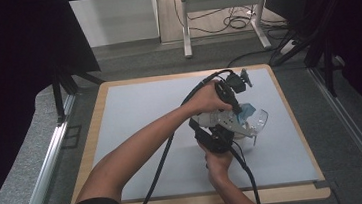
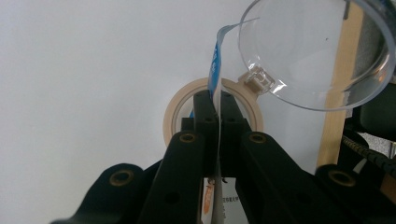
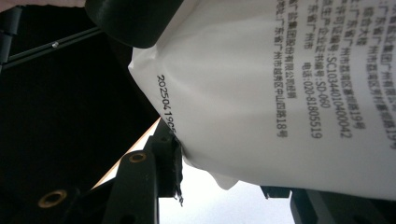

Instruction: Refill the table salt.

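Grippers two, left gripper (image 2: 217, 109) and right gripper (image 3: 224, 182) both pinching one pouch (image 3: 280, 84), one clear bowl (image 2: 317, 51), one tape roll (image 2: 175, 109).

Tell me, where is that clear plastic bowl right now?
In the high view the clear bowl sits right of the table's middle, just beyond the white bag that both grippers hold.

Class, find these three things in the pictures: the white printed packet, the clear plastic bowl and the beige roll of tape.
white printed packet (image 3: 280, 93): right gripper view, on its printed face.
clear plastic bowl (image 2: 308, 56): left gripper view, on its transparent wall.
beige roll of tape (image 2: 173, 112): left gripper view, on its left rim.
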A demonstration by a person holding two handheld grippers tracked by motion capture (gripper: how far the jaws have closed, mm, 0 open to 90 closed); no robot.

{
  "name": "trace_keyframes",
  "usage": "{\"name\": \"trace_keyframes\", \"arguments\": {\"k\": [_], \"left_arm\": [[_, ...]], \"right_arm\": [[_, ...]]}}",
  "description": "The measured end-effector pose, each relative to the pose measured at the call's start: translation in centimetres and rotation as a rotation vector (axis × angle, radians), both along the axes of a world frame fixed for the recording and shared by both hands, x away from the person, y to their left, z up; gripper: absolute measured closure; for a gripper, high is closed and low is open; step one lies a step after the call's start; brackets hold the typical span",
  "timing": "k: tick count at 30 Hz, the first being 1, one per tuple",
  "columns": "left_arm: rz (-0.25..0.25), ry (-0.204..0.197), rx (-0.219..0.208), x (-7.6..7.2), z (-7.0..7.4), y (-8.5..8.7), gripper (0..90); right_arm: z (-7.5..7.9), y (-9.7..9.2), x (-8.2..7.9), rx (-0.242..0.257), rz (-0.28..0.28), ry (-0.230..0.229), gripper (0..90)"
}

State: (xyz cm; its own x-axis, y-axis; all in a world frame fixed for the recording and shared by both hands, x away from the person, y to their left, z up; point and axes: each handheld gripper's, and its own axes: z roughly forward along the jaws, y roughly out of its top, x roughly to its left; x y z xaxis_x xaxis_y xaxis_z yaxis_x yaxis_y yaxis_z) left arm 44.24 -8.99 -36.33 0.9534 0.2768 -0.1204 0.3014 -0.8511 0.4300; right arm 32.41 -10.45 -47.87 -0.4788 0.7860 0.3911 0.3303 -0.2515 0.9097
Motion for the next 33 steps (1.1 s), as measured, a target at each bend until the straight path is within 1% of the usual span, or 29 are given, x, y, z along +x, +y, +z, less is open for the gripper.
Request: {"name": "trace_keyframes", "arguments": {"k": [4, 10, 19, 33], "left_arm": [[-0.001, 0.002, -0.001, -0.01, 0.03, -0.13, 89.7], [-0.002, 0.003, -0.003, 0.04, -0.02, -0.13, 89.7], [-0.002, 0.006, 0.006, 0.12, -0.34, -0.11, 89.7], [-0.003, 0.006, 0.006, 0.11, -0.38, -0.22, 89.7]], "right_arm": [[0.05, -0.09, -0.02, 0.005, -0.001, -0.002, 57.8], [-0.01, -0.15, 0.03, -0.003, 0.000, -0.001, 57.8], [-0.18, -0.05, 0.05, -0.006, 0.003, 0.005, 57.8], [-0.25, -0.16, 0.06, -0.002, 0.000, 0.008, 57.8]]}}
